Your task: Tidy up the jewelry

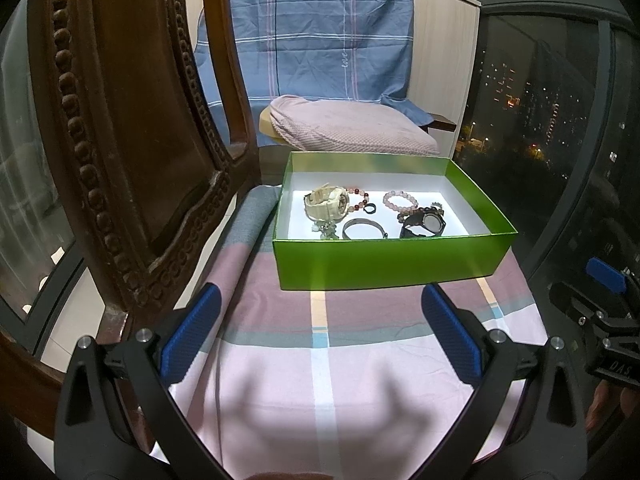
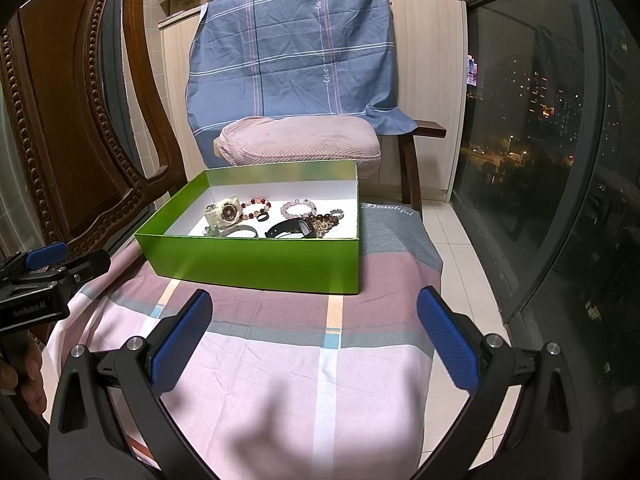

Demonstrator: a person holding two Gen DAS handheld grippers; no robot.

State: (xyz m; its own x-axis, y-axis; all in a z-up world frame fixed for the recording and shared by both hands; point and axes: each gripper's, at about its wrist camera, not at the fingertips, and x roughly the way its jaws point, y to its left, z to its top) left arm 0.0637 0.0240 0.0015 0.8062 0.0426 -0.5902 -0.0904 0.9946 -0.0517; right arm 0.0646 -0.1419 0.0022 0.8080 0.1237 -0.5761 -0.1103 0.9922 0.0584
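Nearest the left wrist camera, the left gripper (image 1: 320, 332) hangs with its blue pads spread wide and nothing between them; its black frame is cut off by the lower edge. The right gripper (image 2: 316, 336) is likewise wide and empty, and it shows only as a sliver at 3 o'clock in the left view. Both hover over a checked cloth (image 1: 344, 360) of pink, mauve and grey bands, where their shadows fall in the foreground. What the cloth covers is hidden.

At 12 o'clock from each gripper, well apart from the pads, a green box (image 1: 380, 260) sits open on the cloth, white inside. Its near wall hides the lower parts of the jewelry. At the box's 9 o'clock lies a cream watch (image 1: 326, 205) with a red-and-pink bead bracelet (image 1: 358, 198) touching it, then a small dark ring (image 1: 370, 209) and a metal bangle (image 1: 360, 230). Toward 3 o'clock are a pale pink bead bracelet (image 1: 400, 201) and a black watch (image 1: 426, 226), with a tangle beside it that may be brown beads; it is too small to tell.

A carved wooden chair back (image 1: 120, 140) rises at 9 o'clock. Beyond the box lie a pink cushion (image 2: 300, 136), a blue plaid sheet (image 2: 296, 48) draped over a pale cabinet, and at 3 o'clock a dark window (image 2: 532, 120) with city lights.
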